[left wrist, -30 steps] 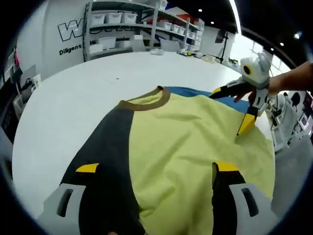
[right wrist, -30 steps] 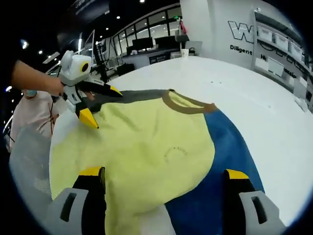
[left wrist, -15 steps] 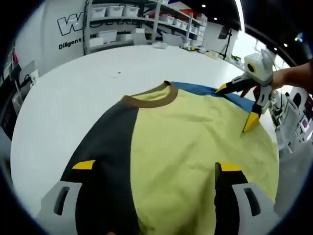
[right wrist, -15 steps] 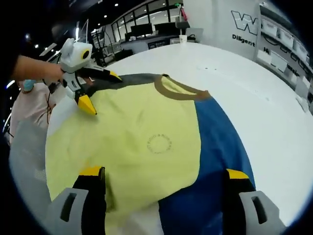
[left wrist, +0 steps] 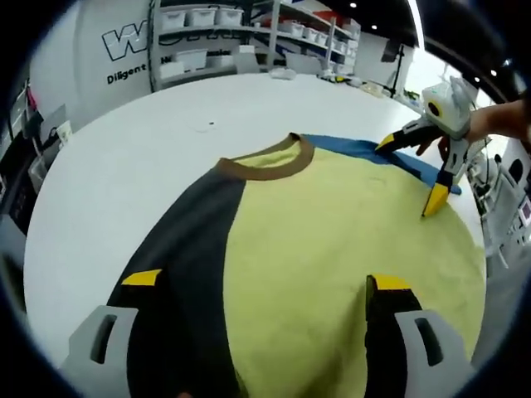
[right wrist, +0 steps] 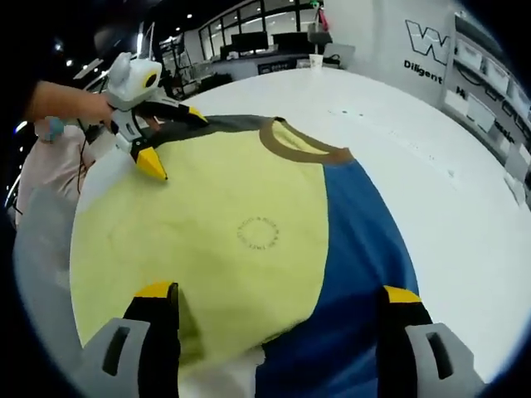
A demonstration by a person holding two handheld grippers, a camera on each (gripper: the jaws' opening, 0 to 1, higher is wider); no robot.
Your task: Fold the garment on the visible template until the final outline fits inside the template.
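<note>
Between parted jaws, apparently flat garment (left wrist: 332, 249).

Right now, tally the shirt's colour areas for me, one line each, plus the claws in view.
Yellow front panel: 1
Blue side panel: 1
Dark grey side panel: 1
Brown collar: 1
Claws, left claw and right claw: 2
Total: 6

Opposed close views, shared garment (left wrist: 332, 249)

1. It was a lab or workshop hall.
2. Metal shelving (left wrist: 249, 37) held white storage bins.
3. A big white table (left wrist: 124, 157) stood under ceiling spotlights.
4. Wall lettering (right wrist: 431, 50) read like company branding.
</note>
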